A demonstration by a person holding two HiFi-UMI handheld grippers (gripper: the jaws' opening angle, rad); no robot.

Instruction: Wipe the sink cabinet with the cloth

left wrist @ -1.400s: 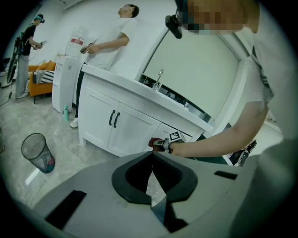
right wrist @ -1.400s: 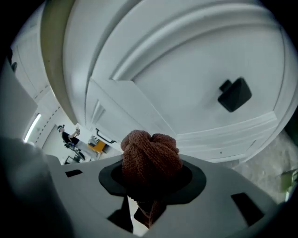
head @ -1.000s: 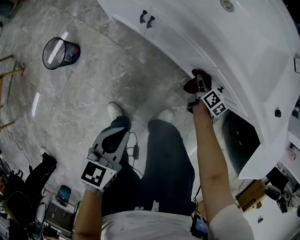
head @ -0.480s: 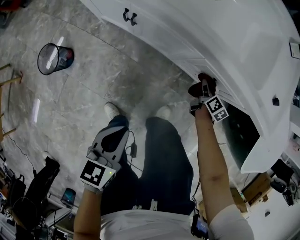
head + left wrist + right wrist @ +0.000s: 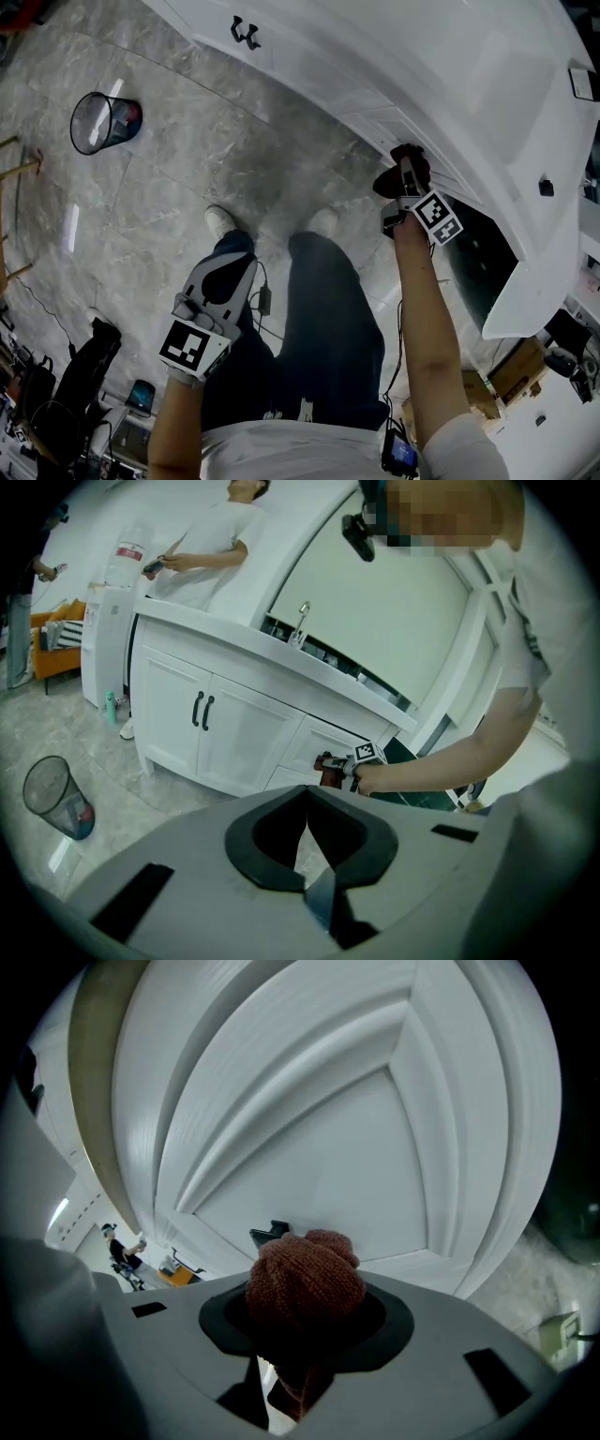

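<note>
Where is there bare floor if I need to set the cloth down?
Bare floor lies between the wastebasket, the cabinet and the shoes. It is crowded around the bag at lower left, and in the clutter beyond the right gripper, which grips the cloth.

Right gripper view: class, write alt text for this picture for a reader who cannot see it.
The right tongs grip a bunched reddish-brown knitted cloth, held close to a white panelled cabinet door that fills most of the view. A dark handle shows just behind the cloth.
</note>
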